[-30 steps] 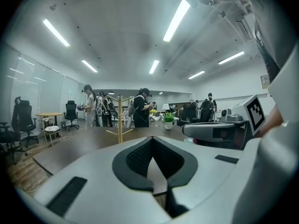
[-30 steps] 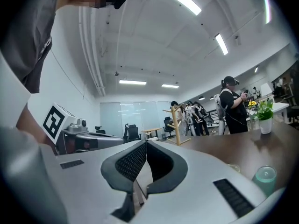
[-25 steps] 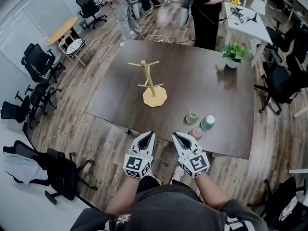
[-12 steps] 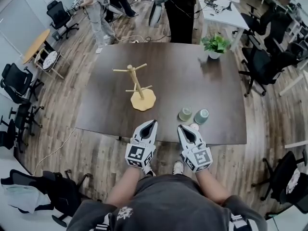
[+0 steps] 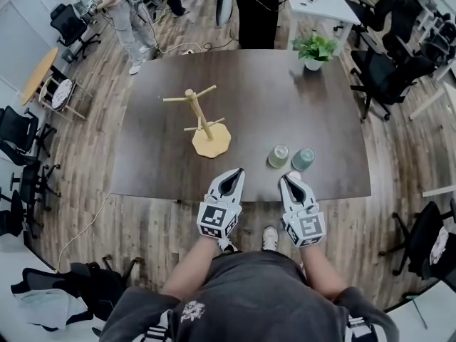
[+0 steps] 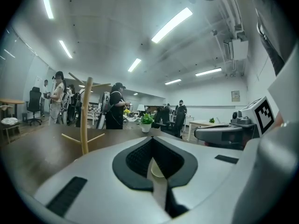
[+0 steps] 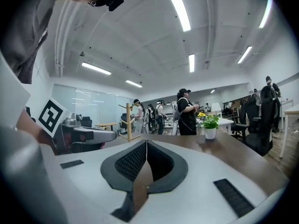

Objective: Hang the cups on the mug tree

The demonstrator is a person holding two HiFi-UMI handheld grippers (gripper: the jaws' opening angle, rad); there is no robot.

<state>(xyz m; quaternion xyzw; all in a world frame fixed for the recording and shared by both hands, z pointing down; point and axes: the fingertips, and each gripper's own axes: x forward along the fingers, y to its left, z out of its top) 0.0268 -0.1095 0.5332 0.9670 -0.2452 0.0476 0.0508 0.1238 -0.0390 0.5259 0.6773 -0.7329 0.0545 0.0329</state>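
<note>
A wooden mug tree (image 5: 203, 122) stands on the dark table (image 5: 249, 84), left of centre; it also shows as the mug tree (image 6: 84, 125) and the mug tree (image 7: 128, 121) in the gripper views. A green cup (image 5: 278, 155) and a teal cup (image 5: 303, 159) sit near the front edge. A pale pink cup (image 5: 293, 174) peeks out just beyond my right gripper (image 5: 291, 181). My left gripper (image 5: 229, 179) hovers at the front edge, below the tree's base. Both grippers are shut and hold nothing, as the left gripper (image 6: 152, 140) and the right gripper (image 7: 146, 142) show in their own views.
A potted plant (image 5: 314, 50) stands at the table's far right corner. People stand beyond the far edge (image 5: 251, 6). Office chairs (image 5: 388, 70) sit to the right and chairs (image 5: 21, 130) to the left. A black bag lies on the floor (image 5: 78, 283).
The table has come closer and more centred in the head view. Both grippers have moved up to its front edge, the right one reaching the pink cup. Both stay shut.
</note>
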